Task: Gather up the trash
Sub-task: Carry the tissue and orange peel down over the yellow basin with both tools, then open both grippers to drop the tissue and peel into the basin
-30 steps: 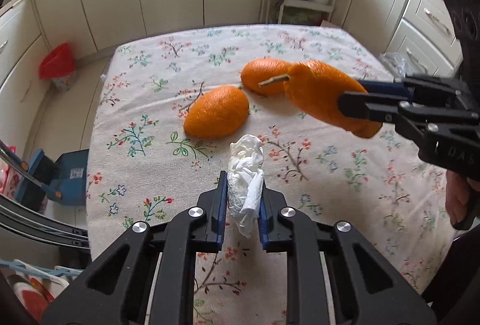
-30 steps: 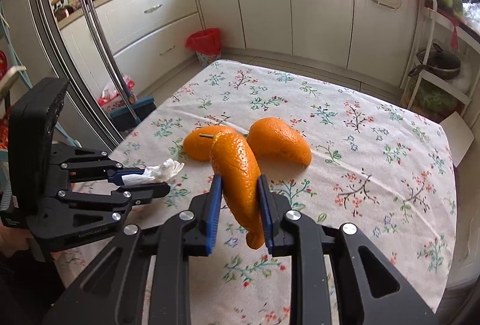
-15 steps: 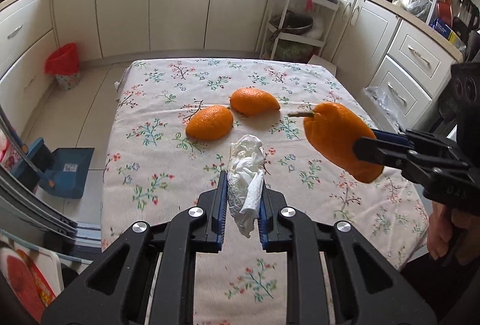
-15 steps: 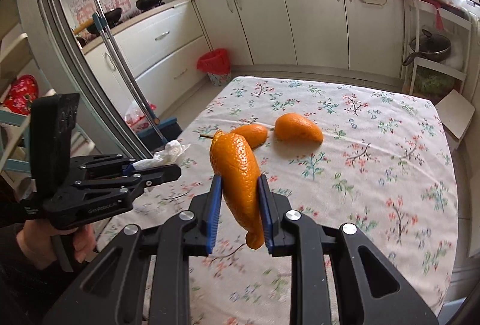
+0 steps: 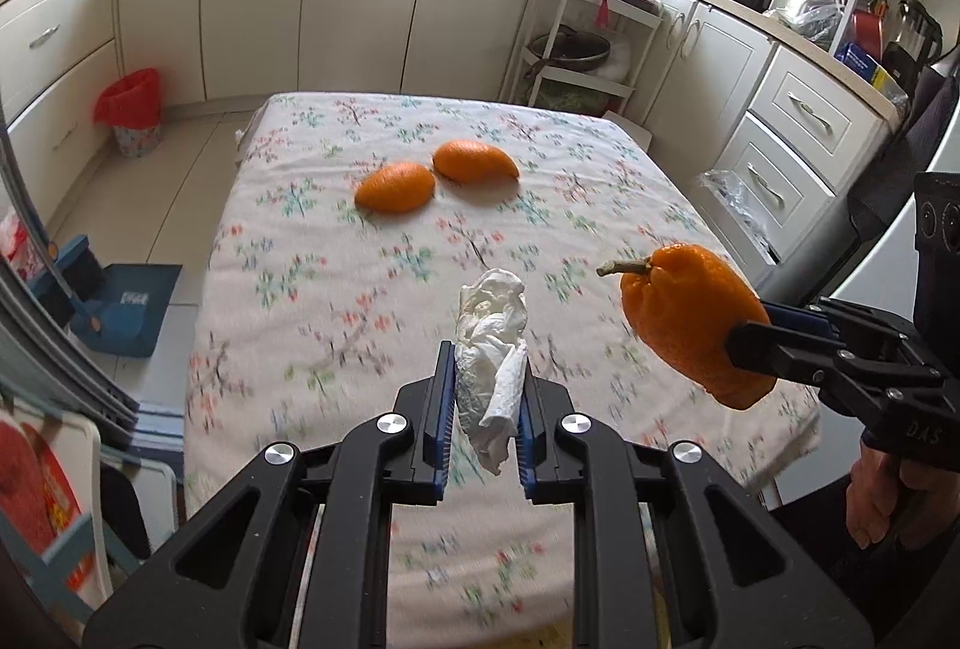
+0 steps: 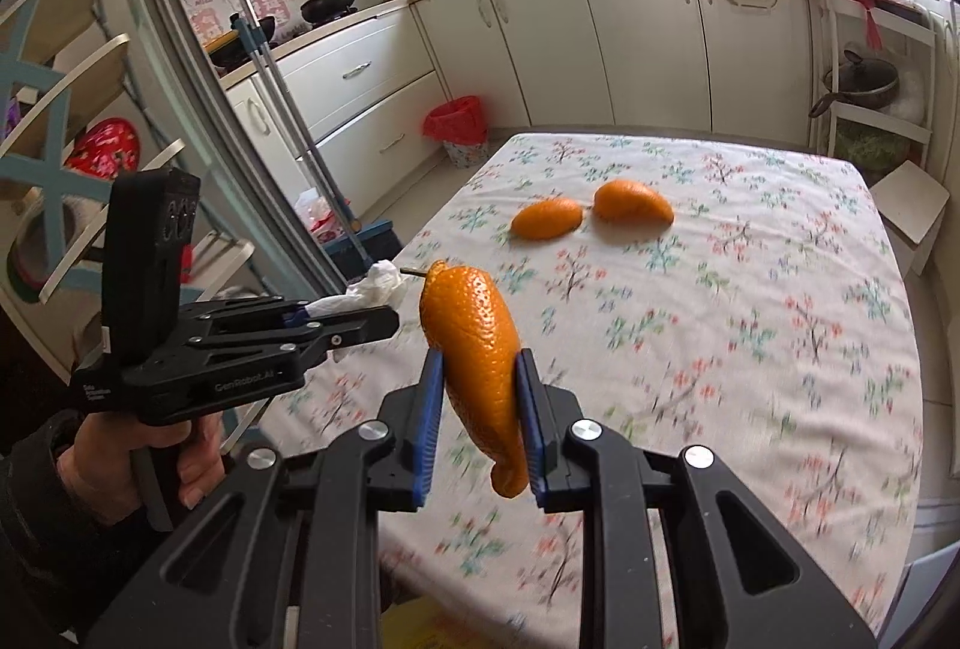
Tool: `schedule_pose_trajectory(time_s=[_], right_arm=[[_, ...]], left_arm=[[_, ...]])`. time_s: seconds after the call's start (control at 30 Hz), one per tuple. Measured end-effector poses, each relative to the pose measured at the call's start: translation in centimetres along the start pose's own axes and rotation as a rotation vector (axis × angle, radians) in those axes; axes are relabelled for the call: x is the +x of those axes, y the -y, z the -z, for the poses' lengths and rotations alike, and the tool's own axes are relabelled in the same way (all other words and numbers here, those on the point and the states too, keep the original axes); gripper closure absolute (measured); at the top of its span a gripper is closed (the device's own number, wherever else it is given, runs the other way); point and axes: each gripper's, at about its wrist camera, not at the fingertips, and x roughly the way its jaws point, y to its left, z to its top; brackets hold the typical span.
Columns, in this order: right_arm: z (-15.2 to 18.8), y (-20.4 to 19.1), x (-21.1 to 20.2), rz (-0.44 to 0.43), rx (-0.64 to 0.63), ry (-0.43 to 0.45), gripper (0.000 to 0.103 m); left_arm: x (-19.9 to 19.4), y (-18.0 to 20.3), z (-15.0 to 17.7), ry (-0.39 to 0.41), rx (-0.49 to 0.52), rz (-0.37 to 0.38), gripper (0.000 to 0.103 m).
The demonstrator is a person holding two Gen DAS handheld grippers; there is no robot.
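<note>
orange peel point(image 6: 480, 379) with its stem is up off the table, clamped between the blue pads of the right gripper point(image 6: 480, 427), jaws narrow and pressing its sides. over on the other side the left gripper point(image 5: 483, 409) has a crumpled white tissue point(image 5: 489, 349) pinched between its pads, nearly together, the paper sticking out in front and drooping below. so both hands are loaded and hanging above the near end of the floral tablecloth point(image 5: 336, 301), this looks like the carry step, pickup done, drop-off not yet. two more orange peels point(image 5: 395, 187) point(image 5: 474, 161) lie touching each other further up the cloth, so the job reads as partway. next call, i'd say: get both loads to a bin, and the red-lined trash bin point(image 5: 131, 112) on the floor by the cabinets, well away from the table, looks the likely target. grips need to hold through the walk, that tissue is soft and could slip.
</note>
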Motion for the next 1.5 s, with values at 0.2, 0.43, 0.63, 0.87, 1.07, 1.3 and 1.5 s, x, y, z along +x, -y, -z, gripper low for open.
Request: schedule_pose_trajectory(time_s=[0.2, 0.43, 0.63, 0.87, 1.07, 1.3, 1.5], right_arm=[[3.6, -1.4, -2.3, -0.013, 0.017, -0.011, 0.078], [9.4, -2.8, -4.7, -0.029, 0.071, -0.072, 0.078], [14.3, -4.0, -4.6, 0.006, 0.071, -0.207, 0.078], [18.3, -5.3, -2.4, 0.066, 0.008, -0.4, 0.077], [19.6, -5.1, -0.9, 0.121, 0.004, -0.505, 0.06], [18.9, -3.5, -1.7, 0.146, 0.084, -0.449, 0.044], [17.5, -2.5, -3.0, 0.14, 0.166, -0.317, 0.038]], left_arm=[[-1.7, 1.0, 3.5, -0.008, -0.016, 0.016, 0.087], [-4.0, 2.5, 8.2, -0.035, -0.031, 0.055, 0.087], [-5.0, 4.8, 13.3, -0.123, 0.017, 0.089, 0.087], [-4.7, 6.8, 18.2, -0.253, 0.08, 0.109, 0.087], [-2.6, 7.9, 21.3, -0.415, 0.141, 0.106, 0.087], [-1.1, 8.8, 22.4, -0.502, 0.203, 0.068, 0.052], [-3.4, 8.2, 18.1, -0.326, 0.172, 0.126, 0.036]])
